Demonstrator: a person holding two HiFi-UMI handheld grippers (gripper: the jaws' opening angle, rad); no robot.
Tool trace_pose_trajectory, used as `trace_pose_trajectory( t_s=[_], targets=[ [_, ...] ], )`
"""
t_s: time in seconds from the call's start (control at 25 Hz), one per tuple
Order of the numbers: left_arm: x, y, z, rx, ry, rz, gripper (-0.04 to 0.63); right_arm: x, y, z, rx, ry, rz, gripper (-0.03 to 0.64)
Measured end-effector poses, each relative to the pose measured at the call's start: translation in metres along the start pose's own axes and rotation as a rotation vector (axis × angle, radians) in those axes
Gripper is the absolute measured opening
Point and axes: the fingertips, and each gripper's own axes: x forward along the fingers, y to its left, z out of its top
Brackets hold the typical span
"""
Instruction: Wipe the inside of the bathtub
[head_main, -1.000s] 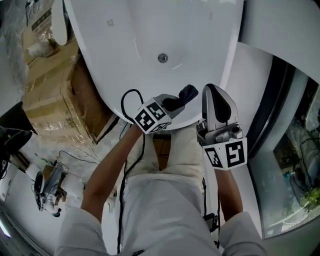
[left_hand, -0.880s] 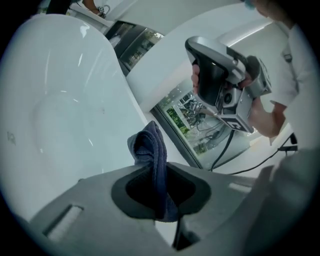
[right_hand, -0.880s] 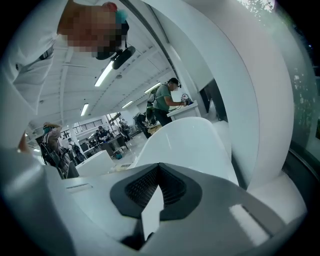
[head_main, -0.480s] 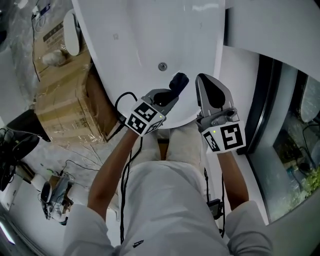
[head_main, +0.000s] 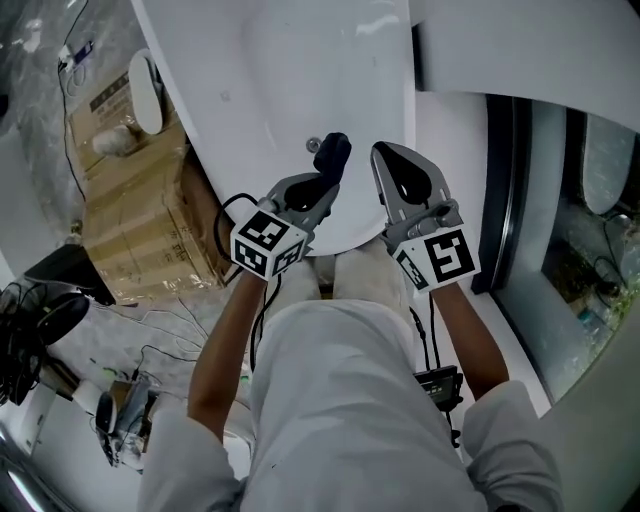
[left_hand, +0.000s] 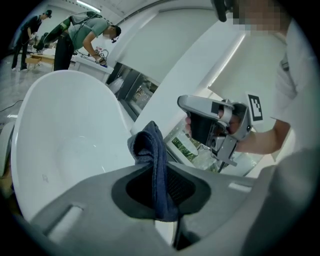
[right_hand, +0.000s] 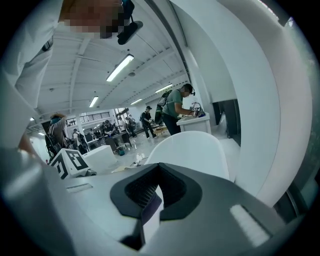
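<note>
Left gripper view: left gripper (left_hand: 159, 192) clamps cloth (left_hand: 150, 145) above bathtub (left_hand: 65, 135); right gripper (right_hand: 152, 192) closed.

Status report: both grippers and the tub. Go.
Left gripper shut on dark cloth. Right gripper shut, empty, alongside. Cloth over bathtub by the drain, contact unclear. No obstruction seen inside.

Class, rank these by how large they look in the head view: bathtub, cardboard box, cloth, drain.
Largest to smallest:
1. bathtub
2. box
3. cloth
4. drain
The cloth is held nearer the camera, which enlarges it.
</note>
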Motion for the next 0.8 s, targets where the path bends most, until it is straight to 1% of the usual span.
trace_pose_trajectory(
  t_s=[0.16,0.4,0.52,0.64,0.8],
  targets=[
    [-0.018,-0.009,0.020,0.026,-0.034,0.020,0.049,-0.001,0.019,0.017,-0.038,0.008,0.038,0.000],
    [-0.046,-0.024,0.049,0.042,-0.108,0.056,0.049,-0.005,0.040,0.049,-0.157,-0.009,0.089,0.000],
    [-0.064,-0.038,0.060,0.049,-0.135,0.068,0.049,-0.014,0.042,0.067,-0.173,-0.028,0.087,0.000],
    [-0.077,-0.047,0.075,0.075,-0.161,0.077,0.049,-0.020,0.044,0.088,-0.185,-0.057,0.081,0.000],
    [-0.097,-0.063,0.081,0.100,-0.187,0.084,0.049,-0.035,0.066,0.100,-0.203,-0.086,0.093,0.000]
  ],
)
